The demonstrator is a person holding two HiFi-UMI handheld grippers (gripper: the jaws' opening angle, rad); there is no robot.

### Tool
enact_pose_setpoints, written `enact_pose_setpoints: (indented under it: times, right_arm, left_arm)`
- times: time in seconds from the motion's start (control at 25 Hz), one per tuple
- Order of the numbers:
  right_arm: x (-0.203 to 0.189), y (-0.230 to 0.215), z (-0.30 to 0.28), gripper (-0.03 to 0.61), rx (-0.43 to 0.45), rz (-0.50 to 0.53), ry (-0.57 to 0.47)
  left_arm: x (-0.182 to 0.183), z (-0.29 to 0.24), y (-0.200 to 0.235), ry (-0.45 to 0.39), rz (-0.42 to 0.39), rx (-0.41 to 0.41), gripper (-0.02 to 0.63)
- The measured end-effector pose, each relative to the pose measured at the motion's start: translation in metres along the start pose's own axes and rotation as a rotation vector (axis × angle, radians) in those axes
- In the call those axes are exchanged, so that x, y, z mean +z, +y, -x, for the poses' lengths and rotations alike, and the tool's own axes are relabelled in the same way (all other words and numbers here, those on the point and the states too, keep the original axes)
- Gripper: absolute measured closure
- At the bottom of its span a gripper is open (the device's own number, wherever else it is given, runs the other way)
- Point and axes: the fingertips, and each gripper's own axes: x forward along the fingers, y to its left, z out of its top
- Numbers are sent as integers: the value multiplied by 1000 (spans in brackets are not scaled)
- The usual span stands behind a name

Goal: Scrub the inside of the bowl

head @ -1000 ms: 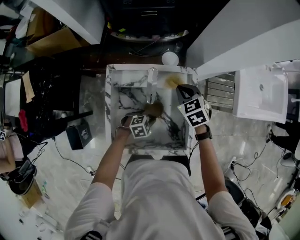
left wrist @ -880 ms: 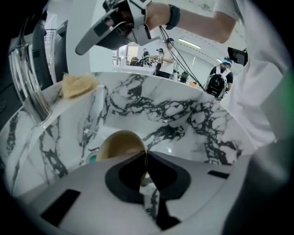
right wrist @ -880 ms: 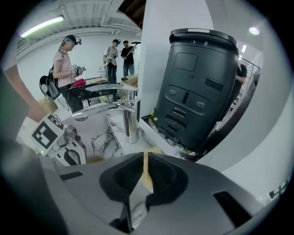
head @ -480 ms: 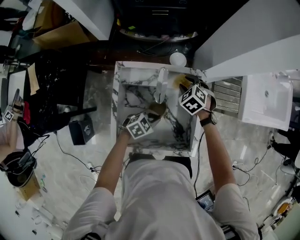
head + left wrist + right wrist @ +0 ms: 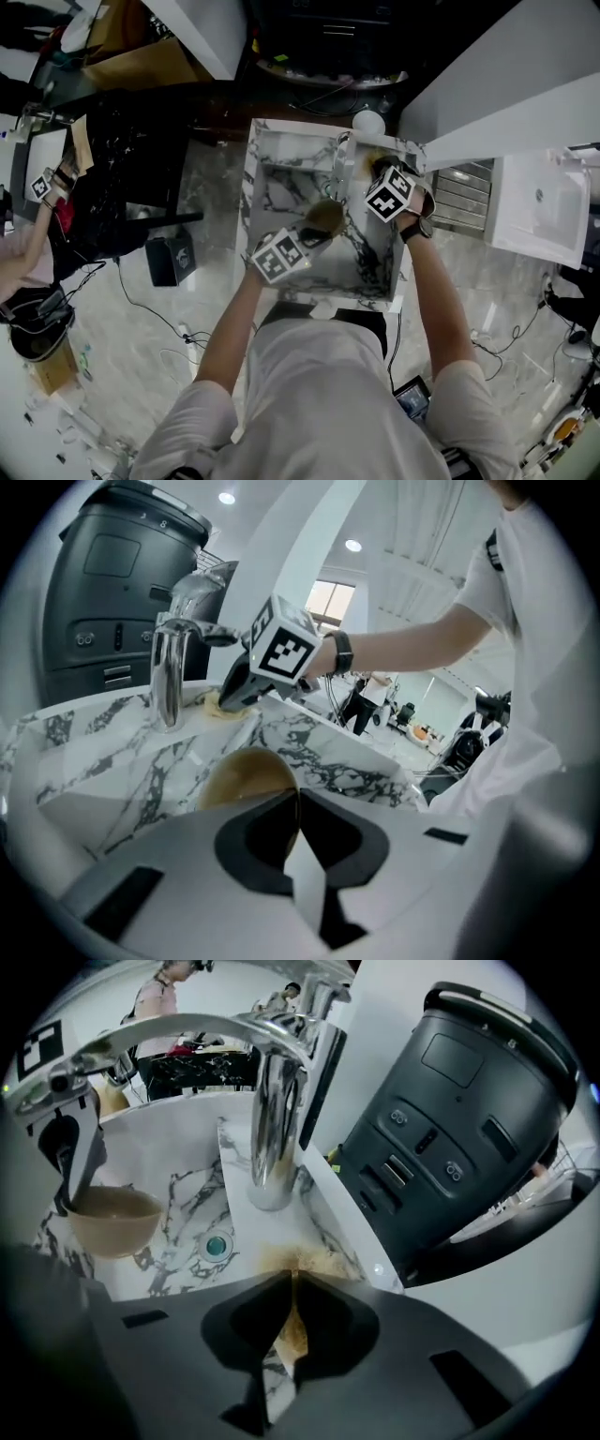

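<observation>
Over the sink (image 5: 265,161) the bowl (image 5: 324,217) hangs at 1 o'clock from my left gripper (image 5: 310,233), jaws narrow and pinched on its rim alone. I judge that scrubbing pressure could lever it loose onto the marble. My right gripper (image 5: 289,1281), jaws just closing, nips only a thin edge of the sponge (image 5: 302,1262) at the faucet's (image 5: 275,1110) 6 o'clock, so it may slip out on lifting. The bowl's mouth faces roughly up; being round it has no long axis, and its centre axis stands near upright.
</observation>
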Motion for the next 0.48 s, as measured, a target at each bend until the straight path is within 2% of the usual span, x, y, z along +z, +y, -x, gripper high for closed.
enact_pose_setpoints:
  times: [0.12,0.28,0.36,0.48]
  right_arm:
    - [-1,-2,0,558,-23,-36,-4]
    - [2,0,20,565,48,-220,-104]
    - [3,4,42,566,51,-283,-169]
    - [4,5,83,566,7,-307,-259]
  left_arm:
    - [4,13,-2,-28,22,22,591]
    - [7,34,-4,-87,95,66,591]
    - [15,48,-8,-145,159,75,591]
    - [34,65,-12,-265,259,54,591]
